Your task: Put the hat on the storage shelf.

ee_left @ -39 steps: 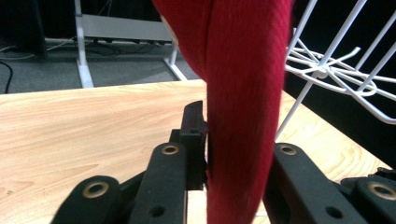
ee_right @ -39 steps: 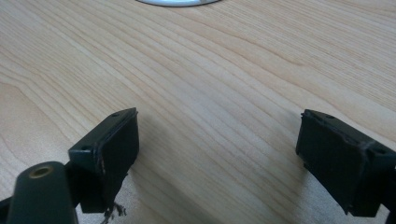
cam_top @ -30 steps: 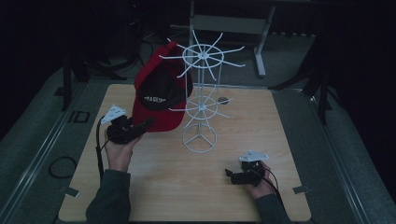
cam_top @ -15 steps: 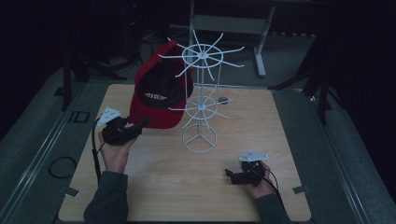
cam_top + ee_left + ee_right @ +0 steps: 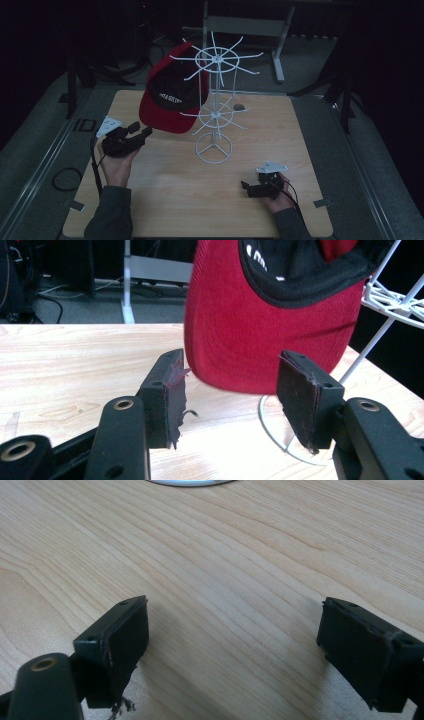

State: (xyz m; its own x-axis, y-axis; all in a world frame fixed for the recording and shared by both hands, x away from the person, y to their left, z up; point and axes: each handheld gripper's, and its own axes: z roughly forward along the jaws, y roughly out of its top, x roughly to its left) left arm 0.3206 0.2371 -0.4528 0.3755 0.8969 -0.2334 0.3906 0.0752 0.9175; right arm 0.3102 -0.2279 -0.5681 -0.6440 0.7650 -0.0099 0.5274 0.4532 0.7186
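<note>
Red corduroy-looking cap on white wire rack

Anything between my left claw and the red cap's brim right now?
Nothing: in the left gripper view, bare wooden table separates the open left claw from the red cap, hanging on the white rack.

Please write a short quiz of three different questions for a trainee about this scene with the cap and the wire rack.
1. True or false: the left gripper is shut on the red cap.
2. The cap hangs on: A) the white wire rack; B) a table corner; C) the right gripper.
3. Fill in: the right gripper's jaws stand ____ over the bare wooden table.

Key: 1 false, its jaws are open and the brim lies beyond them; 2 A; 3 open.
</note>
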